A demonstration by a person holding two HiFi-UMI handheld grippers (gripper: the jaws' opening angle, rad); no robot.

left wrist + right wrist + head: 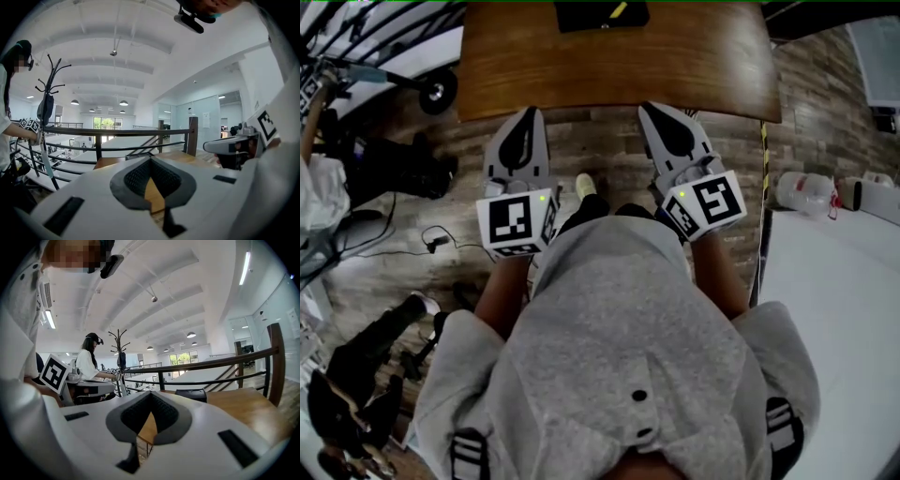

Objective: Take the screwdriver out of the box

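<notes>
Standing at the near edge of the wooden table [609, 70], looking down over a grey hoodie [619, 319].

Holding the left gripper [531, 112] out in front, reaching its tip to the table's near edge, toward the table's left half. Pinching its jaws shut, with nothing between them.

Holding the right gripper [649, 109] beside it, also reaching the near edge, toward the table's right half. Pinching those jaws shut too, on nothing at all. Pointing both tips across the table.

Seeing a black box [581, 19] sitting at the far edge of the table, about the middle of its width. Seeing a thin yellow thing [619, 9] lying slanted inside the box. Not being able to tell if this is the screwdriver, being so small here.

Sitting well apart from both grippers, with the whole bare table top in between. Sitting in line with the gap between the two tips, a little more to the right gripper's side.

Showing up in the right gripper view as a dark block on the table top, past the shut jaws. Running behind the table's far edge, a dark railing [197, 365].
</notes>
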